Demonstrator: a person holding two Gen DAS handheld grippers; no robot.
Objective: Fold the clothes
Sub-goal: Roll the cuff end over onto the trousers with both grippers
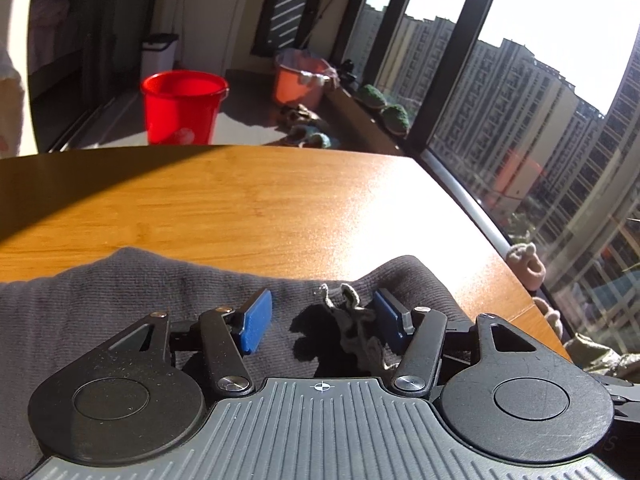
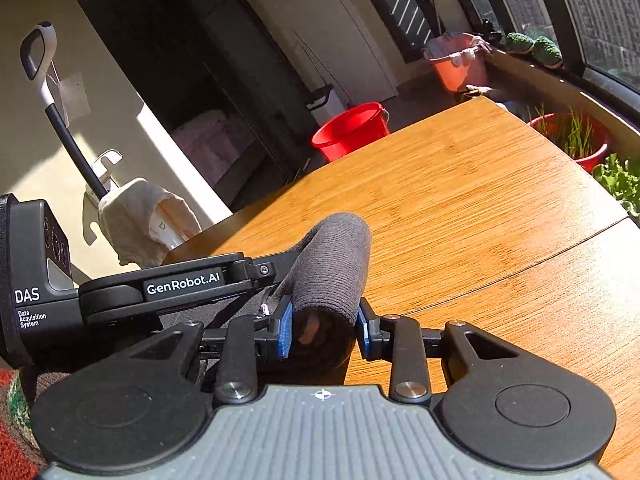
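Wooden table (image 1: 240,200) mostly bare, grey garment (image 1: 100,300) bunched at the near edge. Right gripper (image 2: 323,326) is clamped on a rolled bit of it, lifted off the wood. Left gripper (image 1: 316,316) hovers over the cloth, jaws wide, holding nothing. Looks like mid-fold; next the left probably needs to grab an edge.

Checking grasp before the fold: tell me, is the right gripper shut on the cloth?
Shut on it: the right gripper has a rolled edge of the grey garment squeezed between both blue pads.
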